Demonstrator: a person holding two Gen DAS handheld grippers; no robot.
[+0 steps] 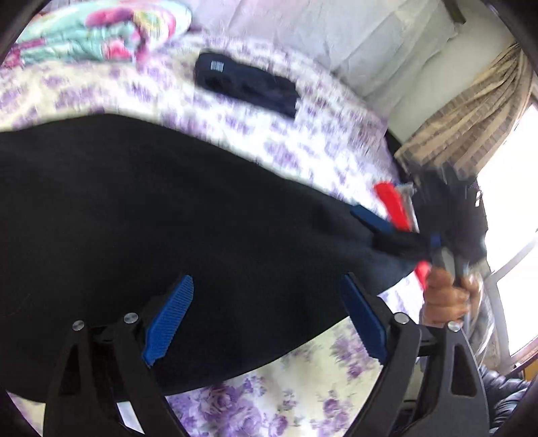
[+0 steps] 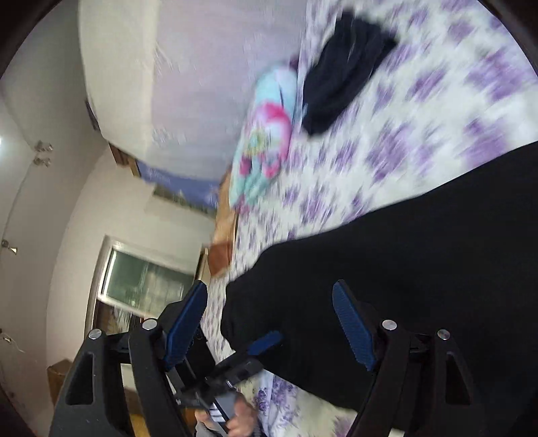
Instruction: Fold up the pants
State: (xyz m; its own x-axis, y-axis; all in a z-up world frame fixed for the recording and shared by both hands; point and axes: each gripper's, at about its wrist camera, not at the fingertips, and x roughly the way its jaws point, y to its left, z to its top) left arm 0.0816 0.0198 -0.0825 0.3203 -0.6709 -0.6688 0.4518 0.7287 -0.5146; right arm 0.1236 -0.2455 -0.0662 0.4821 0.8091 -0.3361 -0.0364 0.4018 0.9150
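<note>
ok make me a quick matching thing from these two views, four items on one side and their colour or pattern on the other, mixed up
Things:
1. pants being folded
2. bed sheet
3. bundled blanket by the wall
4. window curtain

Colours or patterns:
A. white with purple flowers
B. beige stripes
C. plain black
D. turquoise and pink

Pairs: 1-C, 2-A, 3-D, 4-B

Black gripper arms, ribbed blue pads, silver screws.
</note>
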